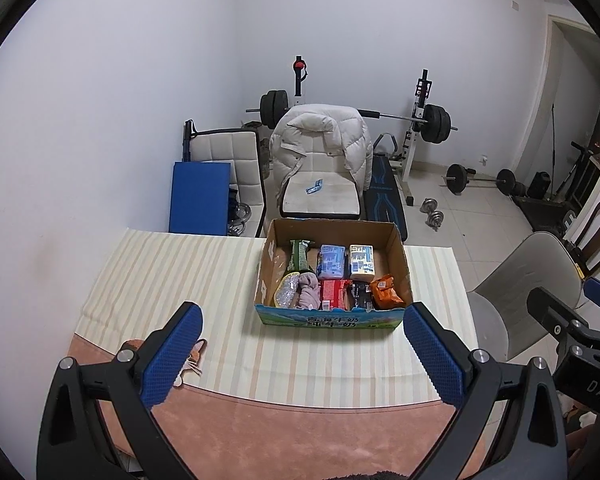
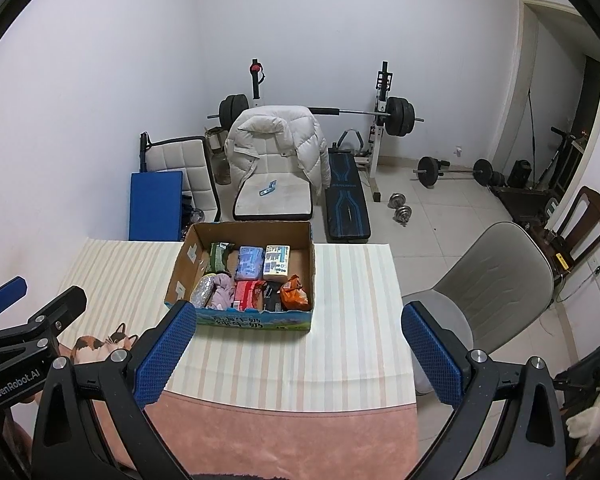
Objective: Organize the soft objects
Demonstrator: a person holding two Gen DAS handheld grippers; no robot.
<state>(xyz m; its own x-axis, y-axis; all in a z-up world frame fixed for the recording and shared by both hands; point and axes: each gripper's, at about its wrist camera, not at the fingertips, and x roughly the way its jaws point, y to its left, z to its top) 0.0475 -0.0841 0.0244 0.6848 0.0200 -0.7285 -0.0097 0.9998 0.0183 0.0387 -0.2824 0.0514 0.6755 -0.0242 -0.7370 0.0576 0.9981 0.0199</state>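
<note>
The box (image 1: 396,252) is brown card, with a blue and green picture on its front. Inside, at 10 o'clock, lies a green pack (image 1: 299,256). At 12 o'clock is a blue pack (image 1: 332,260), and at 1 o'clock a cream pack (image 1: 361,262) with blue marks. At 7 o'clock sits a silver sparkly pad (image 1: 285,294), next to a pink cloth (image 1: 309,290). At 6 o'clock is a red pack (image 1: 334,294), then a black pack (image 1: 360,294). At 4 o'clock is an orange pack (image 1: 386,292). The mat (image 1: 160,280) has cream and tan stripes. The blanket (image 1: 300,432) is pink. The pads (image 1: 172,356) are blue and bumpy.
</note>
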